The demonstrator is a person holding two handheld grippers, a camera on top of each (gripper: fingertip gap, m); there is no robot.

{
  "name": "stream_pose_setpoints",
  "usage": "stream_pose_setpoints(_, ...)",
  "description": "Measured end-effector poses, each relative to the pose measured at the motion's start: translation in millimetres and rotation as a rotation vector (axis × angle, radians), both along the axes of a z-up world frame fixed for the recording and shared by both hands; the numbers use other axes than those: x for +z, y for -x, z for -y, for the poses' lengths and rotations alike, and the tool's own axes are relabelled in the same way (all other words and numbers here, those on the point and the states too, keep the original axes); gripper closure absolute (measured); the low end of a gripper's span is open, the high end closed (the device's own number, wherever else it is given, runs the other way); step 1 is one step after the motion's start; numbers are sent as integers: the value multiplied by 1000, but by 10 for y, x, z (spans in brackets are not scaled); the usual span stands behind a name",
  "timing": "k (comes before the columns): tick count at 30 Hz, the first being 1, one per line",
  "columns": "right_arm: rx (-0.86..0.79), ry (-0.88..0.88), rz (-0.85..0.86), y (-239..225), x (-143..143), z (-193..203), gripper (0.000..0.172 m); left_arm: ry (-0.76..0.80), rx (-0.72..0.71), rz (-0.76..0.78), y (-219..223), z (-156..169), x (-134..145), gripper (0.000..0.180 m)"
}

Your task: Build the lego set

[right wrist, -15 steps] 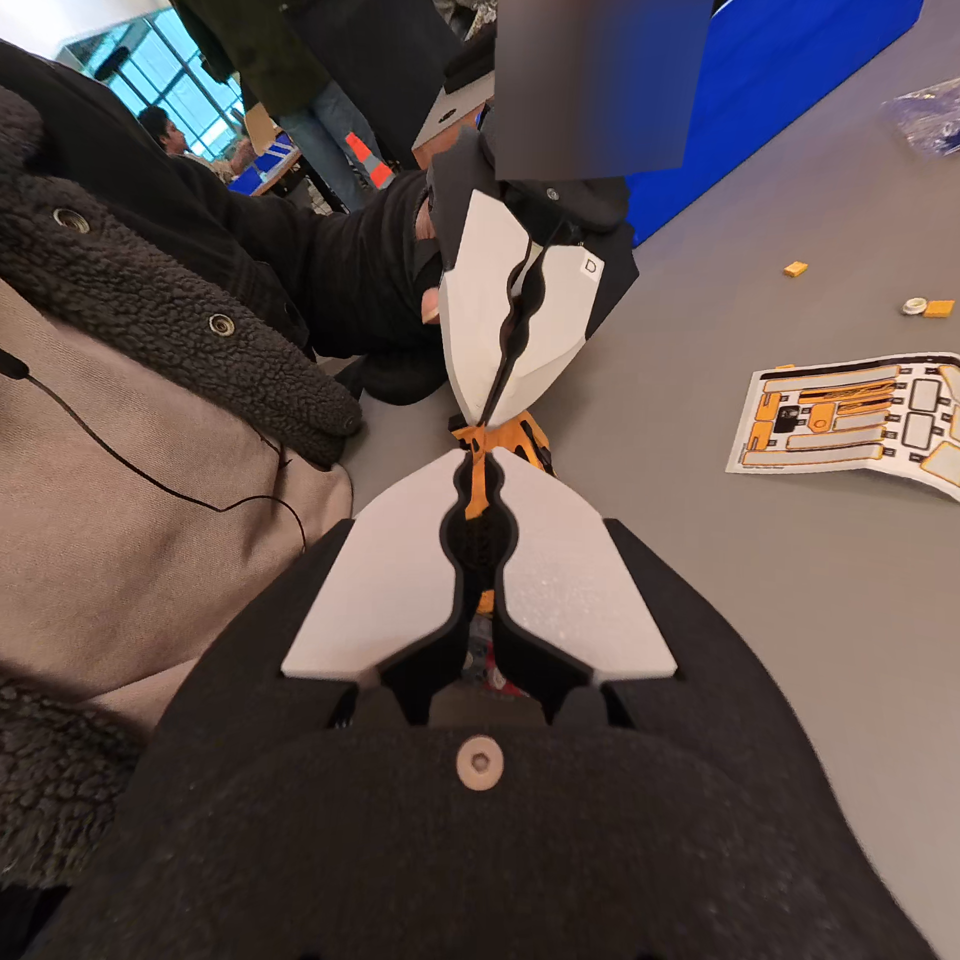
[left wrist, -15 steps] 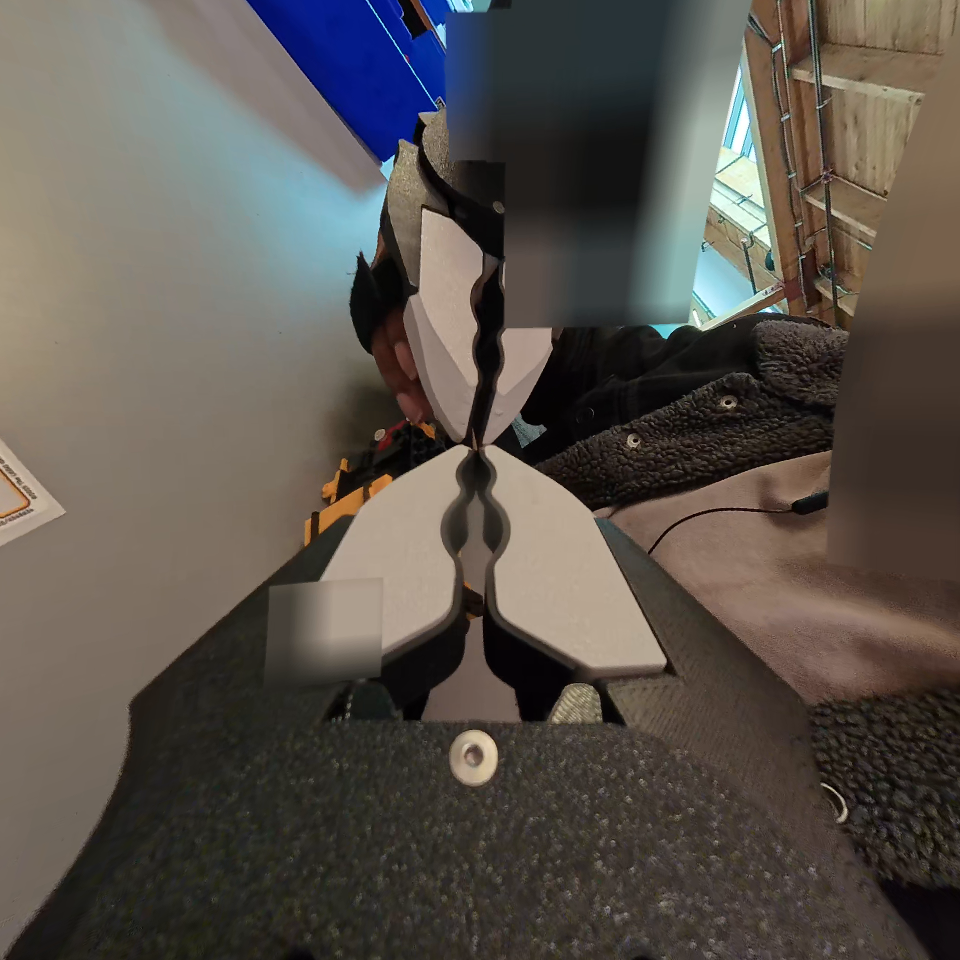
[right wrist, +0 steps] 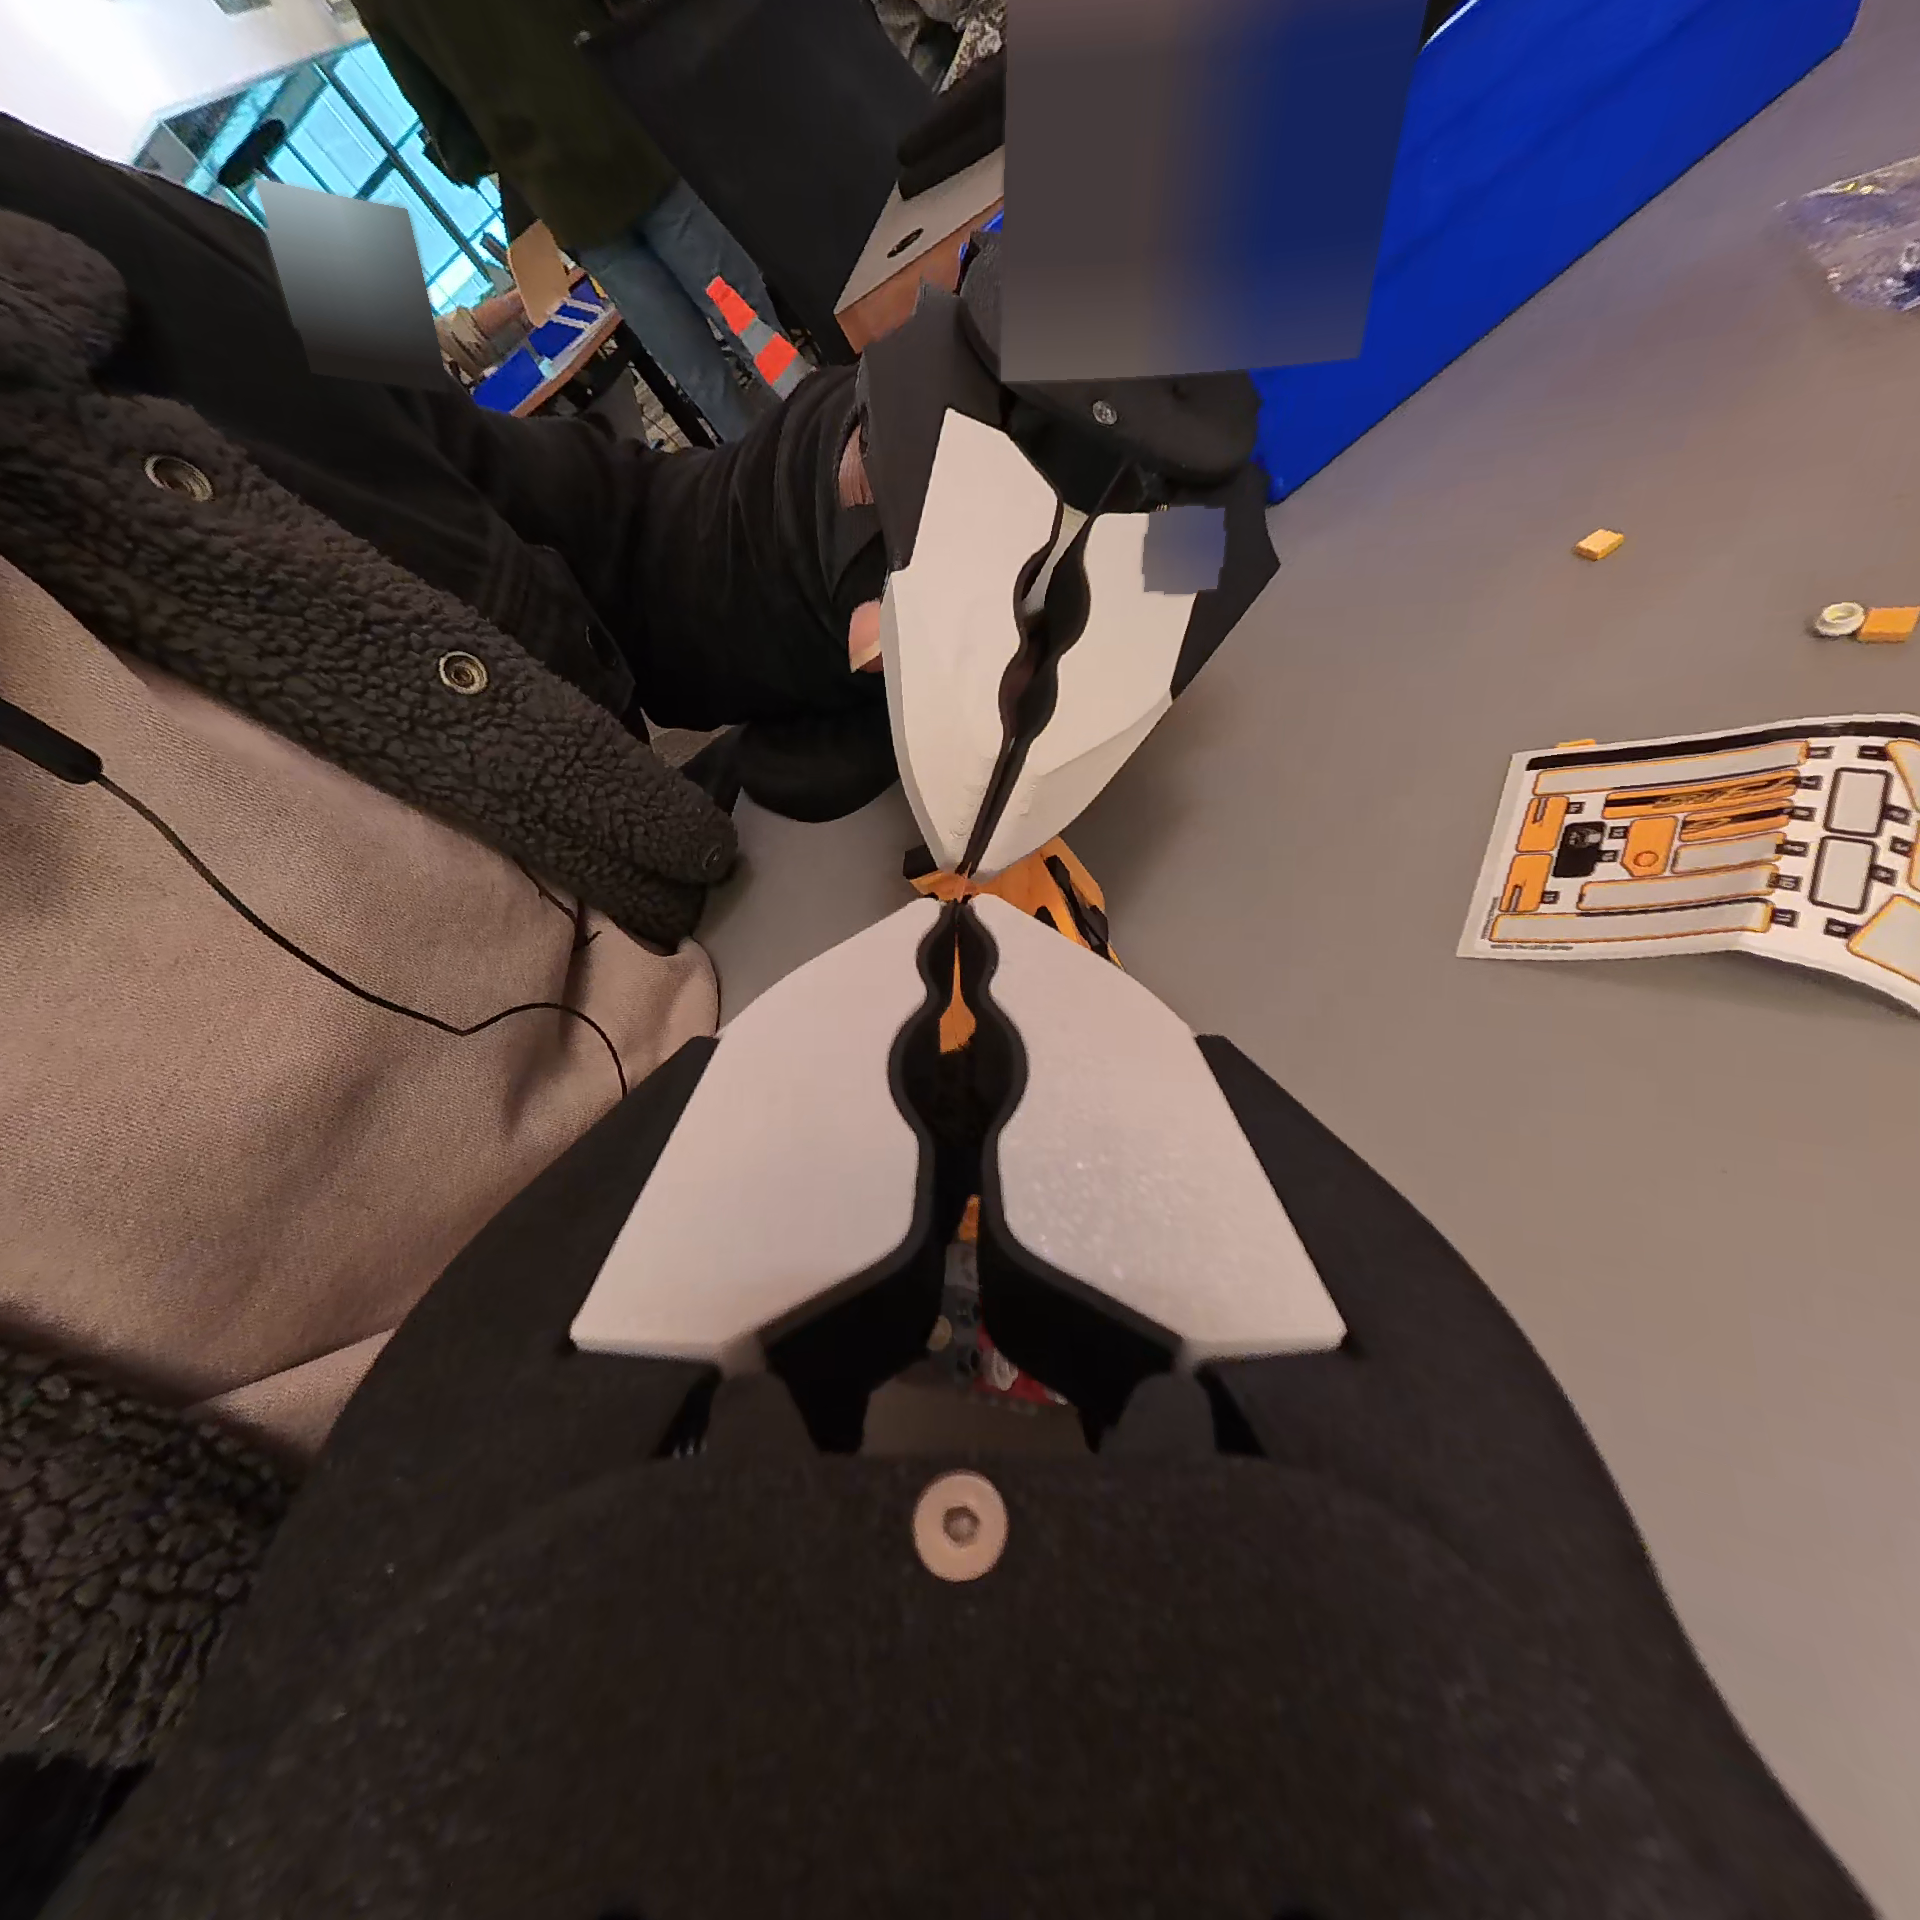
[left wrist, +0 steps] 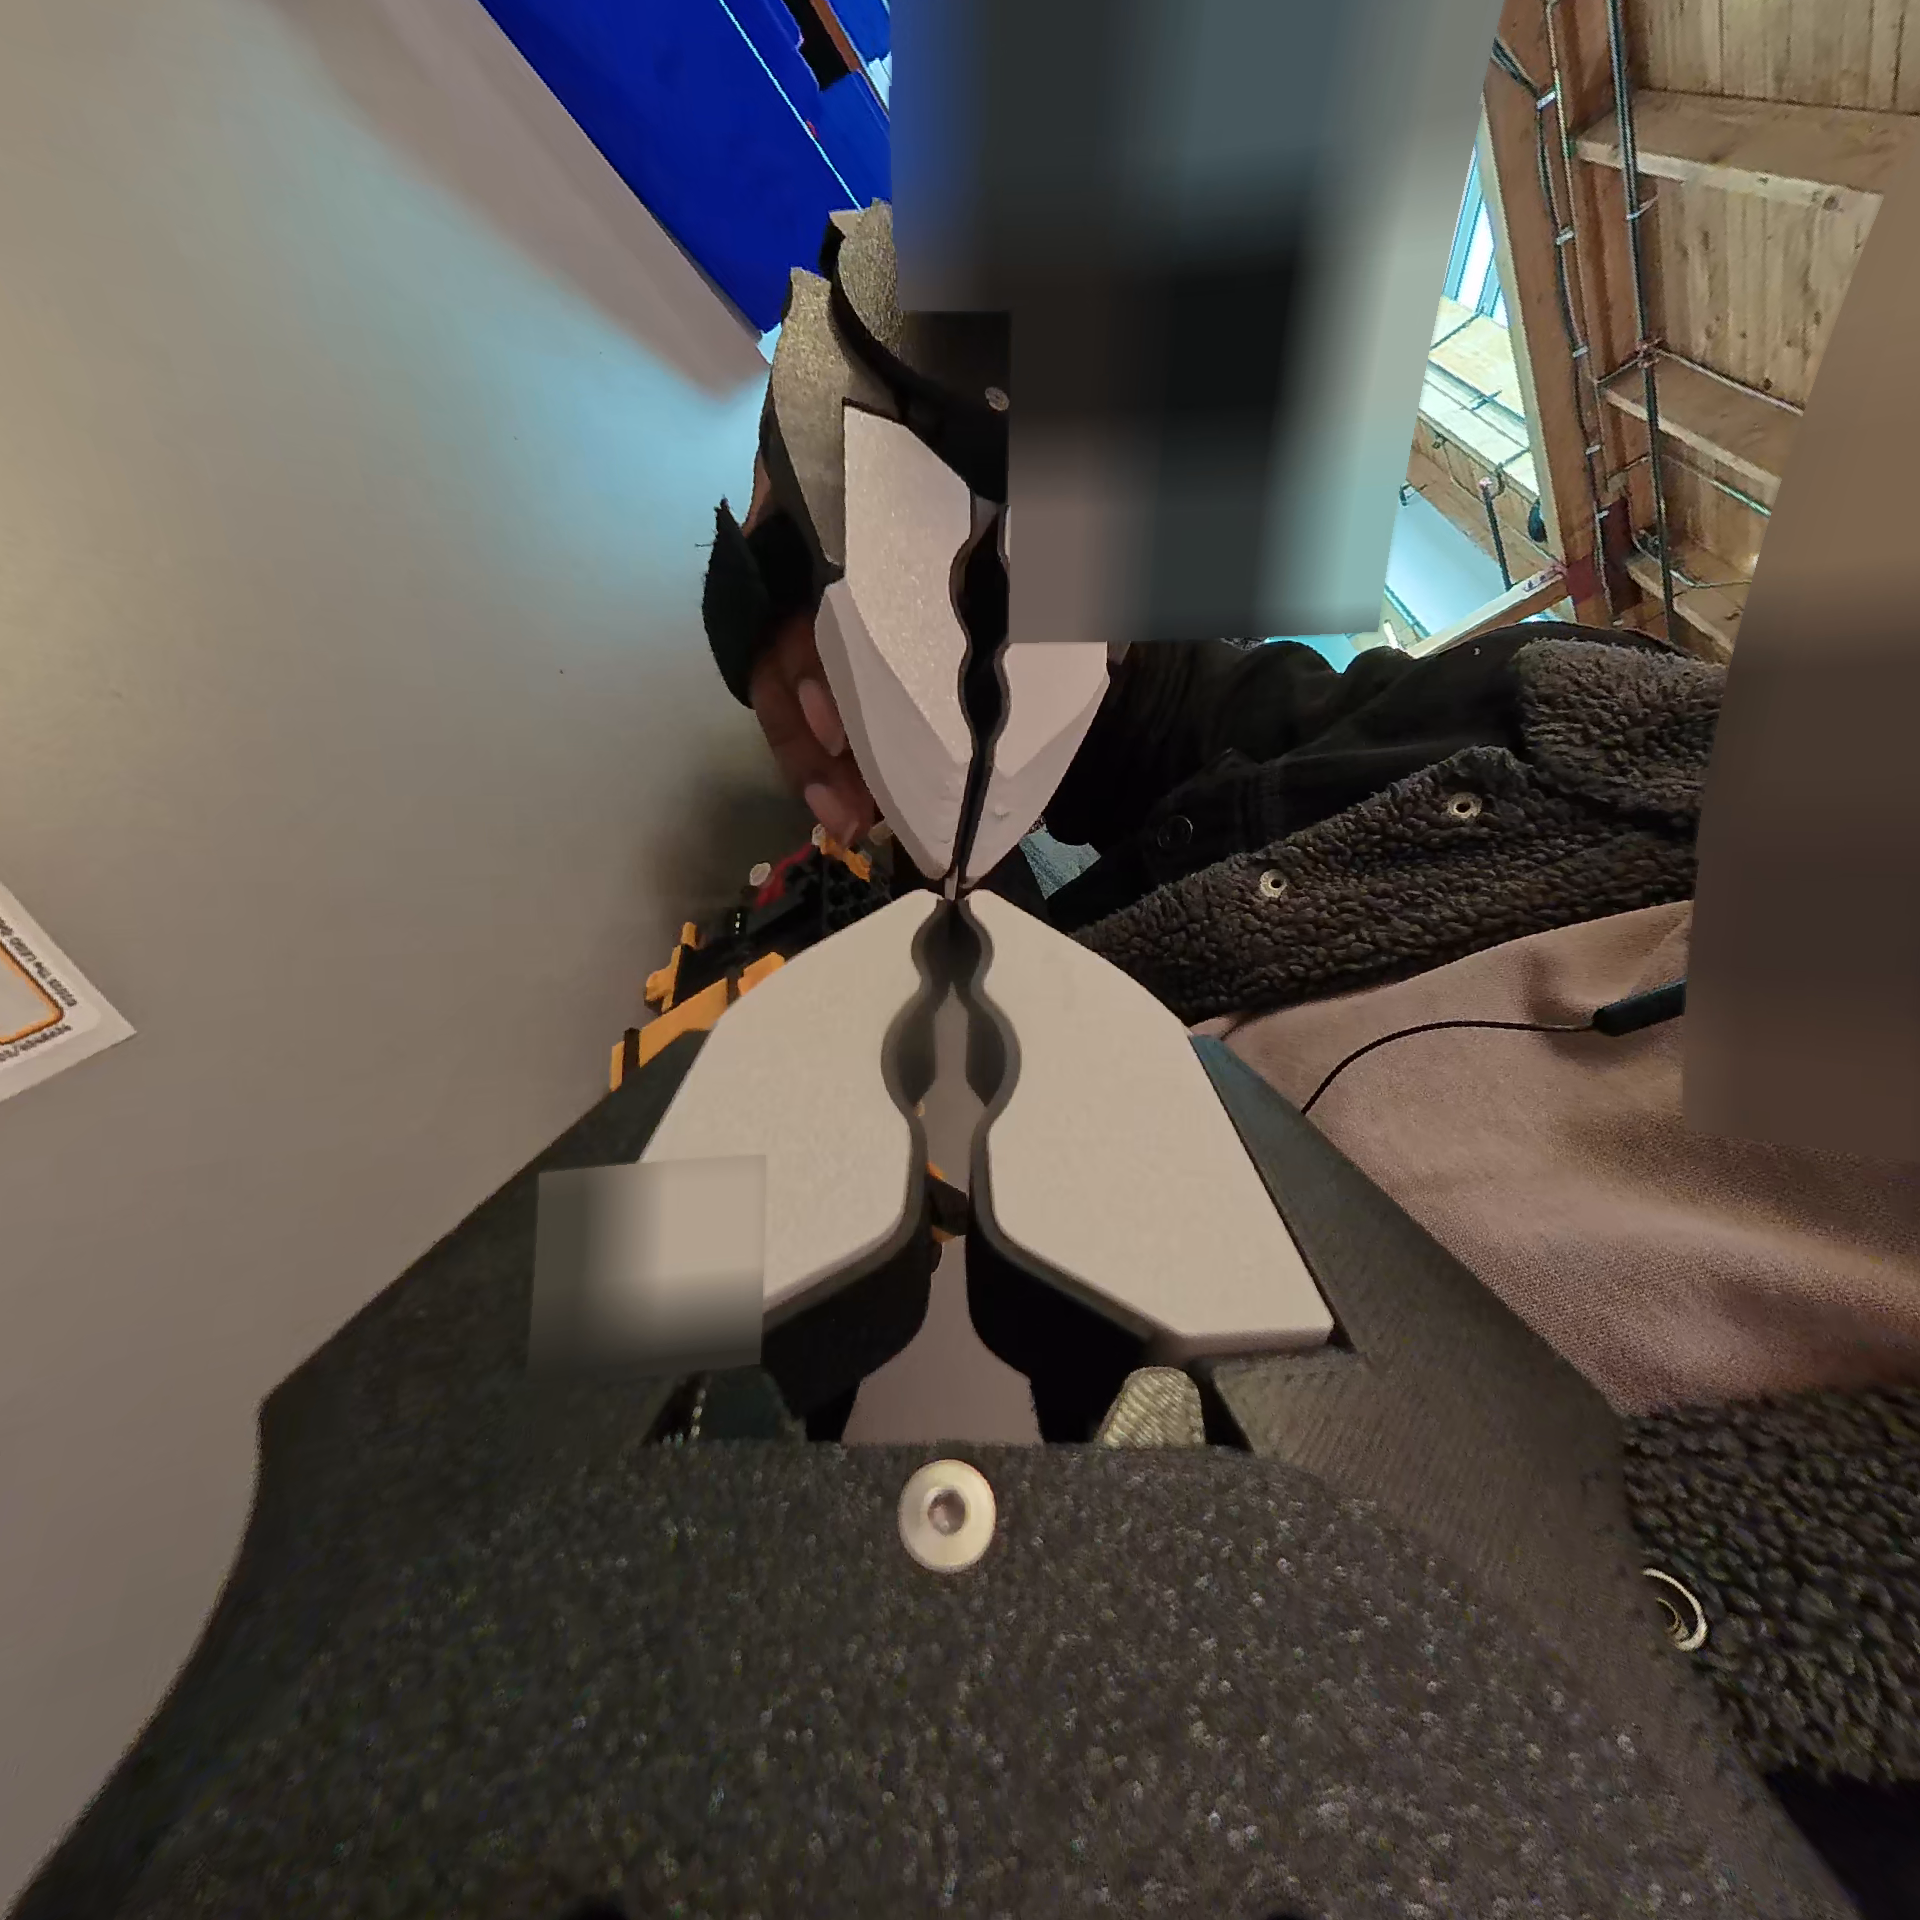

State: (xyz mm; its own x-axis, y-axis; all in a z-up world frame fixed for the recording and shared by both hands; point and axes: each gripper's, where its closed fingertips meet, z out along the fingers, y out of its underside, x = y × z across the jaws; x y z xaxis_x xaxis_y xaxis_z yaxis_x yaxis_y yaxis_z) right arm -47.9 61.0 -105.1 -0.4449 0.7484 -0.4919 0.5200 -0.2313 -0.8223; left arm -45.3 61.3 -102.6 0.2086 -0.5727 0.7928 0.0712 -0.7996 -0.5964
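Both tools were pressed together and stood tip to tip above the grey worktop (right wrist: pixel 1455 1247). The left hand-held gripper (left wrist: pixel 951 906) had its white fingers (left wrist: pixel 810 1091) closed at the points, with only the wavy hollows farther back left open. The right hand-held gripper (right wrist: pixel 951 909) was closed in the same way and faced it nose to nose. Where the four points met there was a thin sliver, pale from the left wrist view and orange from the right. Whether either tool truly pinched it, or it belonged to what lay behind, could not be told.

Just under and behind that meeting point lay an orange-and-black brick model (right wrist: pixel 1070 894), resting on the worktop and partly hidden by the fingers. A sticker sheet (right wrist: pixel 1683 842) with orange and grey shapes lay well apart to the right. Farther off were a small orange tile (right wrist: pixel 1598 543), another orange piece beside a pale round one (right wrist: pixel 1886 623), and a blue box (right wrist: pixel 1558 208). A person's hand (left wrist: pixel 800 717) gripped the far tool
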Motion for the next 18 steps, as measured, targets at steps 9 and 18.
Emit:
stream_pose_setpoints(9,3,1,4,8,8,-2,172,-6,4,3,9,-6,9,180)
stream_pose_setpoints(18,-29,16,-39,29,113,-29,164,-113,59,25,44,-62,145,180)
